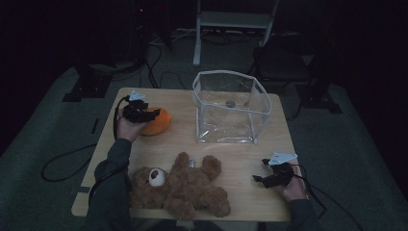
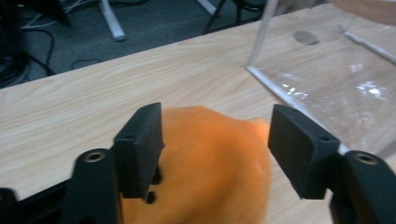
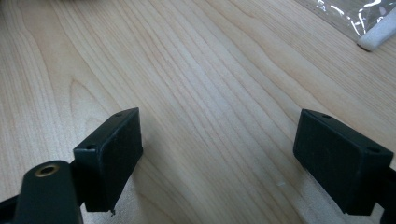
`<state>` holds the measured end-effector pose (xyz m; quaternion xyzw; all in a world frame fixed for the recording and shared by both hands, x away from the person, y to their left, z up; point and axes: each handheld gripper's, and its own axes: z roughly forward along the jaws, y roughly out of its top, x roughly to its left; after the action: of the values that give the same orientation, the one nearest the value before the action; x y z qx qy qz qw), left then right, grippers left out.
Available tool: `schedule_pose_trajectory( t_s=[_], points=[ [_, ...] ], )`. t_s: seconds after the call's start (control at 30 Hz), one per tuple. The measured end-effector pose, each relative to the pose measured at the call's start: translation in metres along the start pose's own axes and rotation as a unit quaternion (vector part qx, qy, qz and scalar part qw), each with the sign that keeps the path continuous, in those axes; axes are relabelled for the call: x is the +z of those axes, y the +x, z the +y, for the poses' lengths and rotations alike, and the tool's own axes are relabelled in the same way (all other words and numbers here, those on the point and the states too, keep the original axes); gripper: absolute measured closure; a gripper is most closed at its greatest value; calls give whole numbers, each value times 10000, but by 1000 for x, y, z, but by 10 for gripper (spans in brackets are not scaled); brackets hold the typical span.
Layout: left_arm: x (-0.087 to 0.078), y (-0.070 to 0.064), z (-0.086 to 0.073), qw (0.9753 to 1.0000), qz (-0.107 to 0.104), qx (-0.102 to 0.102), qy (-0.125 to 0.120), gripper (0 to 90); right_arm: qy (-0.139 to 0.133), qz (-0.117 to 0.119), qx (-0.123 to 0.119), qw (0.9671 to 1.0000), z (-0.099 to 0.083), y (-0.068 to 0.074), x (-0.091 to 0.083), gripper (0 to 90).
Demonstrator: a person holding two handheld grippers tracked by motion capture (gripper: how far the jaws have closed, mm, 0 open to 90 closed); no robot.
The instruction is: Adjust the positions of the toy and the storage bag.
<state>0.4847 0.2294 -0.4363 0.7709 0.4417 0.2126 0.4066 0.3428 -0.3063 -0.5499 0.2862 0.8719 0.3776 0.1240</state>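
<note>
An orange plush toy (image 1: 161,122) lies on the left side of the wooden table (image 1: 240,156). My left gripper (image 1: 143,113) is over it. In the left gripper view the gripper (image 2: 215,135) is open, its jaws straddling the orange plush (image 2: 210,177); the left jaw is close against it and the right jaw stands apart. A brown teddy bear (image 1: 185,187) lies on its back near the front edge. My right gripper (image 1: 260,179) hovers at the front right, and in its own view it (image 3: 219,144) is open over bare wood with nothing between the jaws.
A clear plastic container (image 1: 226,73) with white trim stands open at the back centre-right, and its wall (image 2: 327,70) sits just right of the plush. A corner of it (image 3: 376,39) is ahead of the right gripper. Cables and stands lie on the dark floor.
</note>
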Motion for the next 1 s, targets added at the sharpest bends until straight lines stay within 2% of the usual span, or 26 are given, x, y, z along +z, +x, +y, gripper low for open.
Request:
schedule_pose_trajectory(
  t_s=[0.17, 0.37, 0.7, 1.0],
  points=[
    [-1, -7, 3, 9997, -223, 57, -7, 405, 0, 1, 0, 10000, 0, 0, 0, 149],
    [-2, -15, 5, 9986, -523, -40, -117, 405, -1, -34, 42, 10000, 0, 0, 0, 149],
    [-5, -40, 14, 9953, -919, 257, -191, 406, -5, -50, 46, 10000, 0, 0, 0, 149],
    [-4, -67, 26, 9906, -1222, 559, -263, 405, -5, -50, 46, 10000, 0, 0, 0, 149]
  ],
)
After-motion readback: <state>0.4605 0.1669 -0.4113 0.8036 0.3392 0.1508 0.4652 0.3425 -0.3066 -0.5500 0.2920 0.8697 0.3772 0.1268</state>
